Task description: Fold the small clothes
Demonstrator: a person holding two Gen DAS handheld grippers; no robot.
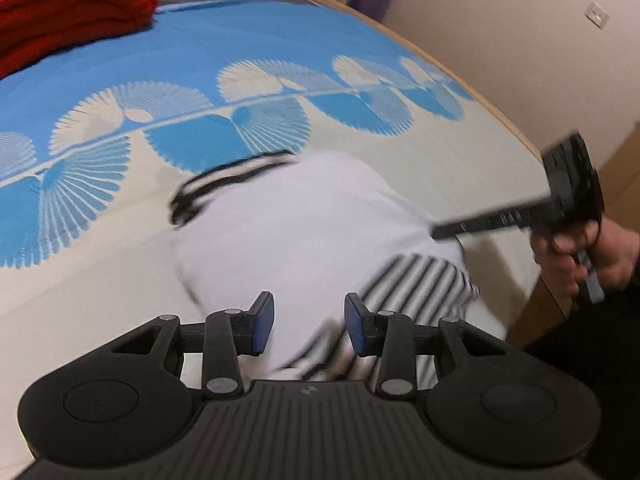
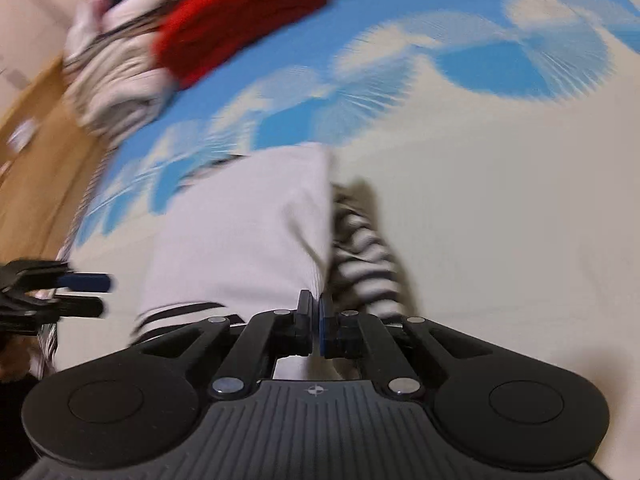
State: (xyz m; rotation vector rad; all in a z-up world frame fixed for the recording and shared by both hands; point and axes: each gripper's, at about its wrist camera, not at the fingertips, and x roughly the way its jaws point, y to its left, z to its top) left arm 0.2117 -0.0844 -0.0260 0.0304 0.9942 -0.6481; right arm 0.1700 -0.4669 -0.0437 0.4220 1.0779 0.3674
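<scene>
A small white garment (image 1: pixel 304 232) with black-and-white striped sleeves and trim lies on the bed cover; it also shows in the right wrist view (image 2: pixel 240 236). My left gripper (image 1: pixel 309 326) is open and empty, its blue pads just above the garment's near edge. My right gripper (image 2: pixel 315 312) is shut on the garment's near edge beside a striped sleeve (image 2: pixel 368 256). In the left wrist view the right gripper (image 1: pixel 444 232) reaches in from the right onto the garment. The left gripper (image 2: pixel 96 294) appears open at the left of the right wrist view.
The blue and cream patterned bed cover (image 1: pixel 240 40) spreads under everything. A folded red cloth (image 1: pixel 68 4) sits at the far left, with a pile of other clothes (image 2: pixel 116 68) beside it. The bed's wooden edge (image 1: pixel 480 92) and a wall run along the right.
</scene>
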